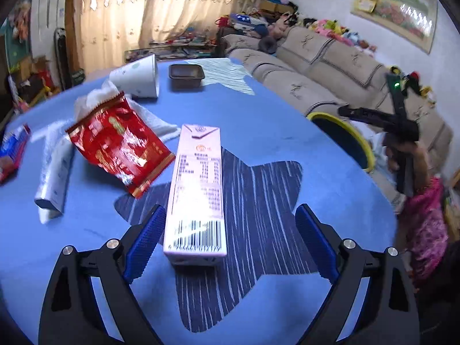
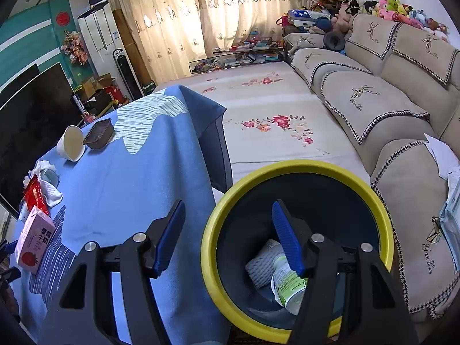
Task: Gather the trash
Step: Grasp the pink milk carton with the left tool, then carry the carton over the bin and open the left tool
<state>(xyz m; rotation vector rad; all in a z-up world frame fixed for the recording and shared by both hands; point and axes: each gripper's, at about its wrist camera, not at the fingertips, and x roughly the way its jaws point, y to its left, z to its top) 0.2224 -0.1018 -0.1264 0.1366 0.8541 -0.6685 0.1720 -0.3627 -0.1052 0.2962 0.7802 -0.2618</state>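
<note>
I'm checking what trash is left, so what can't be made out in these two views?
- Blue-and-red wrapper: cut off by the left wrist view's left edge.
- Yellow-rimmed dark bin: contents partly hidden behind the right gripper.
- Pink milk carton: label washed out by glare.
- Crumpled white tissue: partly covered by the red snack bag.

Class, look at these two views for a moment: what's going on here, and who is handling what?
A person with a gripper in each hand is clearing trash off a table with a blue cloth. The left gripper is open around a pink milk carton, not yet clamped. The right gripper hangs open and empty over the yellow-rimmed bin, which already holds a white bottle and a foam sleeve. A red snack bag, paper cup, dark tray and tissues remain on the table.
</note>
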